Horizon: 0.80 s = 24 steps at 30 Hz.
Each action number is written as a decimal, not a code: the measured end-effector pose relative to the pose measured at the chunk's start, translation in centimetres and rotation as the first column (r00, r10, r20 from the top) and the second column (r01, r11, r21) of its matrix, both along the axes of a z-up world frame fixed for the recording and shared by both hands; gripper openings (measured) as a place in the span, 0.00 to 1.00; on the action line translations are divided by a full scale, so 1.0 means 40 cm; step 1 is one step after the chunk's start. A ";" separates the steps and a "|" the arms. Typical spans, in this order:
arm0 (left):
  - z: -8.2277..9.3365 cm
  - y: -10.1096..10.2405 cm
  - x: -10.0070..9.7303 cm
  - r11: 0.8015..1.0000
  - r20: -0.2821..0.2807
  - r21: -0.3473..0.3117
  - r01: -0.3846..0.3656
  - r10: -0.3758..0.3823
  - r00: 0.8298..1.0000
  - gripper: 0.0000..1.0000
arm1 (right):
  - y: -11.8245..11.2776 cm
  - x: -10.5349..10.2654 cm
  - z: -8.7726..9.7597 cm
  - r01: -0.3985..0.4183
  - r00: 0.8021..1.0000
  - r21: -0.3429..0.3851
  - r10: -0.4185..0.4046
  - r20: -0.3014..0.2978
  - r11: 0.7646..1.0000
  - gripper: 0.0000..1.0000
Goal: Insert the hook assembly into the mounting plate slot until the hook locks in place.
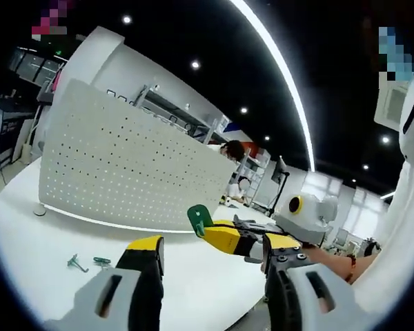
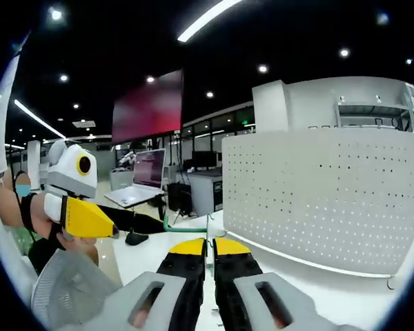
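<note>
In the left gripper view, the left gripper [image 1: 208, 265] rises from the bottom with its yellow-tipped jaws spread wide apart and nothing between them. Beyond it, the right gripper [image 1: 217, 233] reaches in from the right side, and a green hook [image 1: 199, 219] stands at its yellow tips, its flat green end turned toward the pegboard. A person's hand and forearm back that gripper at the right edge.

The white perforated pegboard [image 1: 124, 172] stands upright on the white table [image 1: 193, 276], curving across the left and middle of the view, well beyond both grippers. Two more green hooks [image 1: 86, 263] lie loose on the table at the lower left, near the left jaw and close to each other.

In the right gripper view, the right gripper [image 2: 209, 256] has its jaws pressed together on the thin green hook [image 2: 186, 227], whose rod runs to the left from the tips and bends up at its far end. The pegboard [image 2: 324, 200] stands to the right, apart from the hook. The left gripper [image 2: 90, 219] comes in from the left, held by a hand [image 2: 76, 245], its yellow jaw pointing toward the hook without touching it. An open laptop [image 2: 141, 181] sits on a desk in the background.
</note>
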<state>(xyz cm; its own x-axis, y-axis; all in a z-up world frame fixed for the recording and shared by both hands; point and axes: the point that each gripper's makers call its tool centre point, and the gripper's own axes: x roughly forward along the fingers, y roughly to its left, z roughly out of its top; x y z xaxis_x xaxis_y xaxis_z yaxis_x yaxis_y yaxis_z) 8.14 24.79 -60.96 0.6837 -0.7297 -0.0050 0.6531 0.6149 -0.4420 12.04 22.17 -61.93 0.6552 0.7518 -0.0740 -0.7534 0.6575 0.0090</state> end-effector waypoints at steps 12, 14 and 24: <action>0.002 0.004 0.018 0.999 -0.034 -0.038 -0.003 0.001 0.999 0.45 | 0.021 -0.012 0.015 -0.041 0.998 -0.007 0.042 0.046 0.999 0.02; 0.001 0.004 0.019 0.999 -0.040 -0.042 -0.002 0.000 0.999 0.44 | 0.024 -0.014 0.023 -0.048 0.997 -0.001 0.048 0.057 0.999 0.02; 0.009 0.001 0.019 0.996 -0.048 -0.084 0.007 -0.011 0.999 0.31 | 0.028 -0.023 0.031 -0.066 0.995 0.006 0.066 0.073 0.998 0.02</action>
<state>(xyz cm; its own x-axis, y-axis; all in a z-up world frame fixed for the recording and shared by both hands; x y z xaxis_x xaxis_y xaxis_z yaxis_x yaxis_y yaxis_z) 8.89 24.82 -60.61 0.6775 -0.7352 0.0235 0.6352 0.5686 -0.5226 11.13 23.29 -60.71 0.6076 0.7940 -0.0215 -0.7940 0.6064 -0.0424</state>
